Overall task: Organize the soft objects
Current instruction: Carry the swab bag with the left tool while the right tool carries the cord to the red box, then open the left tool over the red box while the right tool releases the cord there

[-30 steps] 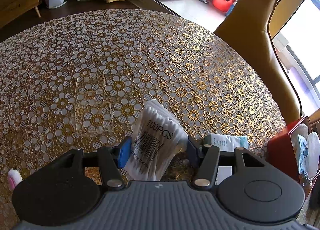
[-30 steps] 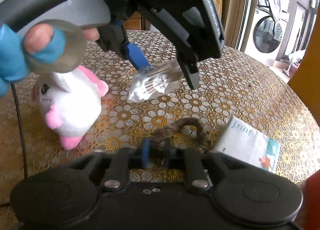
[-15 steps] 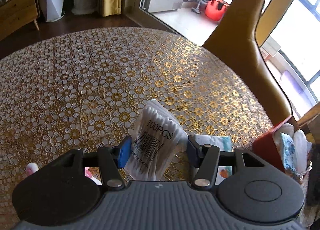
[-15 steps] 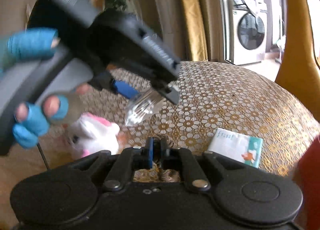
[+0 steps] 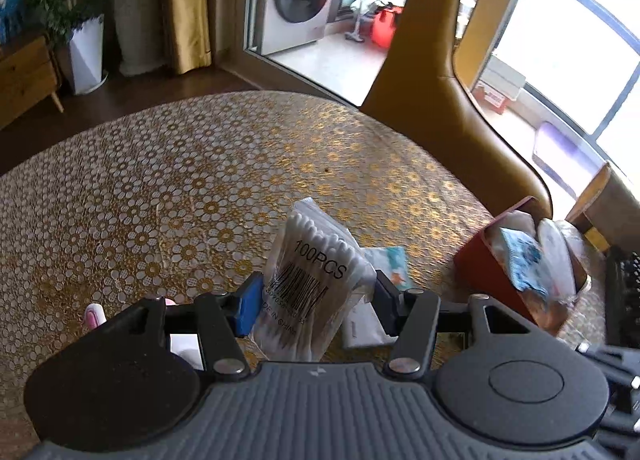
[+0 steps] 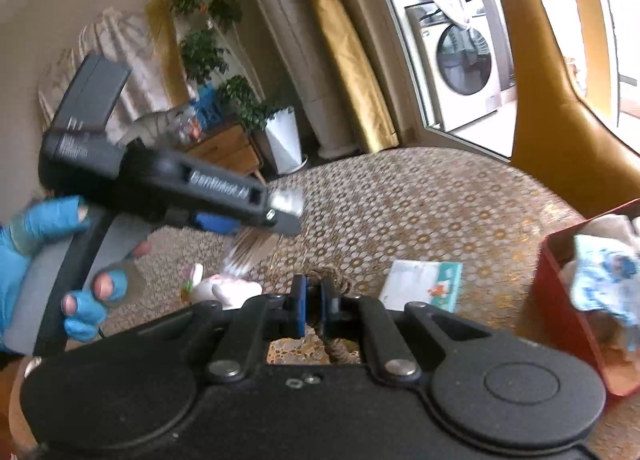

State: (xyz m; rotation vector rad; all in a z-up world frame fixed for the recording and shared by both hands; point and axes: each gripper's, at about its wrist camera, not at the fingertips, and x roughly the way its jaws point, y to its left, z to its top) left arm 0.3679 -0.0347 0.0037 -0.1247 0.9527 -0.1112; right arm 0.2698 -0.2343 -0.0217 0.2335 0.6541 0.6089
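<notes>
A: What's each one got?

B: The left gripper [image 5: 314, 296] is clamped on the bag of cotton swabs [image 5: 310, 280]; the right gripper [image 6: 314, 304] is pinched tight on a coil of jute rope [image 6: 332, 280], above the floral tablecloth [image 5: 180, 179].

A: Best way to finish?

B: Probably carry both over the red box [image 6: 560, 300], clear of the tissue pack [image 6: 424, 284] and plush toy [image 6: 224, 288], and let go low inside.
</notes>
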